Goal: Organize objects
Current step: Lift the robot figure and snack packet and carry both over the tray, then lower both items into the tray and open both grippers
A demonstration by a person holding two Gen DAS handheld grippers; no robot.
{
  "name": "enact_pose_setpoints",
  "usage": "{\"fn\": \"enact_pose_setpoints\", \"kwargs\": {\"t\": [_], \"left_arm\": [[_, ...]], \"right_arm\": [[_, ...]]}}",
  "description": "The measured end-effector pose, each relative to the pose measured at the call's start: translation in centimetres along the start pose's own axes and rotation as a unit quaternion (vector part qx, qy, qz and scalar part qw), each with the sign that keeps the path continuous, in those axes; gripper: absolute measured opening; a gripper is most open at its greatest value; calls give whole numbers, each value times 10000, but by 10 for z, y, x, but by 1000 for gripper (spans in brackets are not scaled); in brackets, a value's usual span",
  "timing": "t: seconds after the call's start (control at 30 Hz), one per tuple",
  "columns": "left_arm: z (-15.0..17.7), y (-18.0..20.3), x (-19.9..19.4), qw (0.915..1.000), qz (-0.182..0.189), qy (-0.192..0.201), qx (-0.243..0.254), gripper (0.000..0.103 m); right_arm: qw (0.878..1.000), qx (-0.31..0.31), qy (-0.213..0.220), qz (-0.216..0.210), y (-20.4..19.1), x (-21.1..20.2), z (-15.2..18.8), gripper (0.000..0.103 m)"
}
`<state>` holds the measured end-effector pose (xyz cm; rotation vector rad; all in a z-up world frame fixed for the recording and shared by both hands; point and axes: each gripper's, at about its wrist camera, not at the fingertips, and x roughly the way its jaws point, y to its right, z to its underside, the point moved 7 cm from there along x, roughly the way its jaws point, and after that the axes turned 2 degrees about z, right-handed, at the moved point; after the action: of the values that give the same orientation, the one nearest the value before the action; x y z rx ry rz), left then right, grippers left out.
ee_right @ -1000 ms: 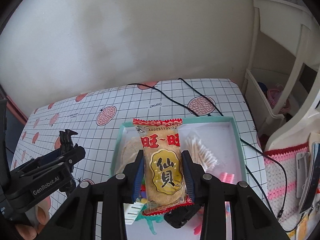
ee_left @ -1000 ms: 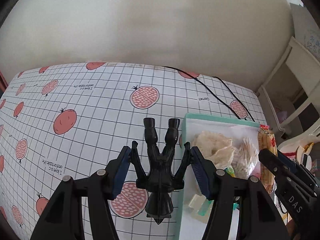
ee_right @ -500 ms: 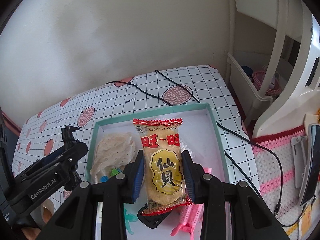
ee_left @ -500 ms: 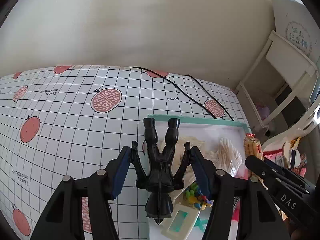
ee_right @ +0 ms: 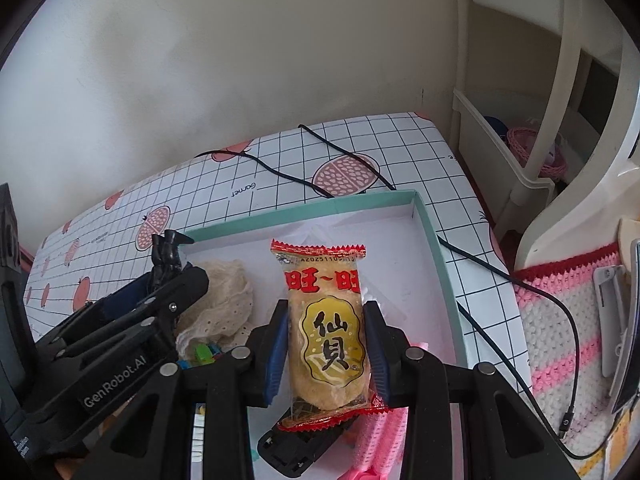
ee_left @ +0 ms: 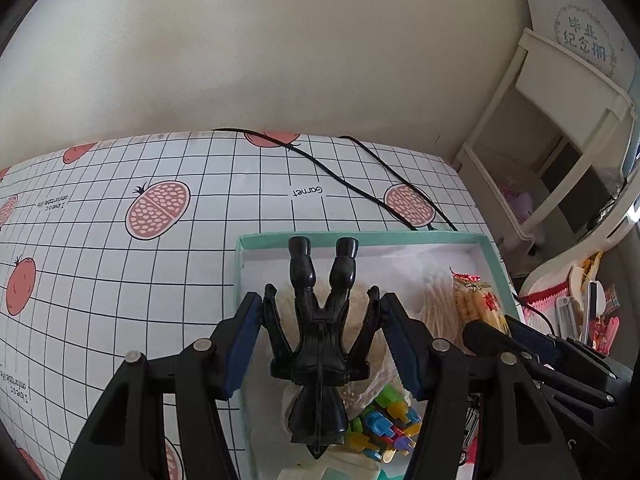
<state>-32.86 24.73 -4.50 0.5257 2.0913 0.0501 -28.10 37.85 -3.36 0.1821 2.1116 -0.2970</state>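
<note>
Left claw (ee_left: pixel 322 332) grasps a black plastic action figure (ee_left: pixel 320 344) upside down; right claw (ee_right: pixel 326 346) grasps a red-and-yellow rice cracker packet (ee_right: pixel 324 328), both above the teal-rimmed shallow box (ee_right: pixel 434 240).

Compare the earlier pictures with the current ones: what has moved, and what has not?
The left hand-held gripper carried the black figure rightward from above the tablecloth to over the teal box. The right hand-held gripper shifted further over the box. Both grips stayed shut, the right on the rice cracker packet.
</note>
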Motion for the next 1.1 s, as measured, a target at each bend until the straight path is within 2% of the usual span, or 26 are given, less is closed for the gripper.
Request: {"fn": "enact_pose_setpoints", "kwargs": {"t": [0.27,0.83,0.97,1.1], "left_arm": [[12,0,15,9996,-25,-275,-8,62],[13,-1,13,9984,305,-423,-212,62],[10,-2,9,9983,312,-434,-224,63],[5,-2,2,9979,445,-374,-275,64]], "right_arm": [[10000,-57,6,27,-1,4,1,38],[9998,-161,-25,81,-4,4,0,40],[9999,-88,-39,47,-3,2,-1,45],[10000,-89,22,39,-4,-5,-5,46]]}}
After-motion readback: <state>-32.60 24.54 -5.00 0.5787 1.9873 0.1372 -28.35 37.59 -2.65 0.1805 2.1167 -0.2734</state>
